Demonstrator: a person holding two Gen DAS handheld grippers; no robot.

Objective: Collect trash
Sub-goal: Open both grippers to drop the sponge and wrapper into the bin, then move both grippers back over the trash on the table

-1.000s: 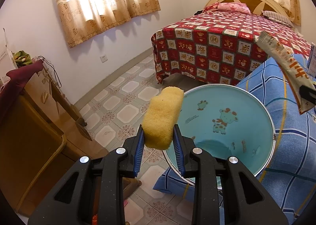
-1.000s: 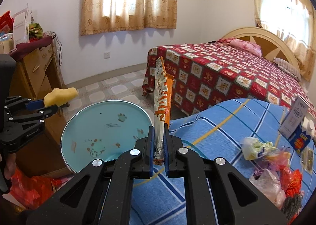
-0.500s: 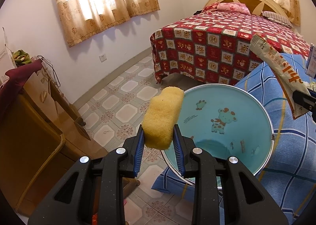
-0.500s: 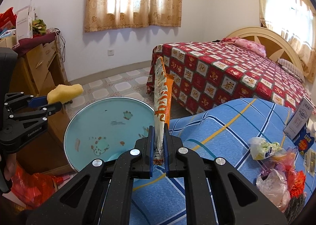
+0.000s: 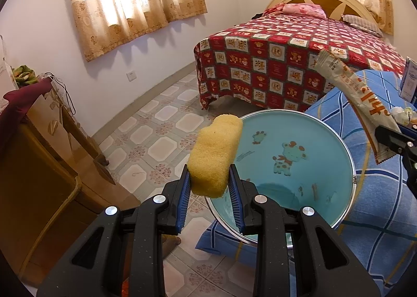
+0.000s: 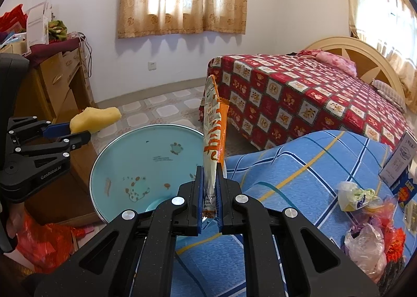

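My left gripper (image 5: 209, 175) is shut on a yellow sponge (image 5: 215, 155), held beside the near left rim of a light blue basin (image 5: 307, 138) with a cartoon giraffe inside. From the right wrist view the left gripper (image 6: 78, 131) and its sponge (image 6: 95, 121) hang left of the basin (image 6: 146, 156). My right gripper (image 6: 209, 179) is shut on the lower end of a long white and orange snack wrapper (image 6: 212, 138), which stands upright over the basin's right side. In the left wrist view that wrapper (image 5: 357, 96) slants above the basin's right rim.
The basin rests at the edge of a blue plaid cover (image 6: 299, 166). More wrappers and plastic bags (image 6: 365, 218) lie on it at the right, by a small box (image 6: 398, 158). A bed with a red patterned spread (image 6: 299, 93) stands behind, a wooden dresser (image 5: 52, 145) at the left.
The right gripper with the wrapper has shifted slightly left, towards the basin. The left gripper and sponge have kept still.
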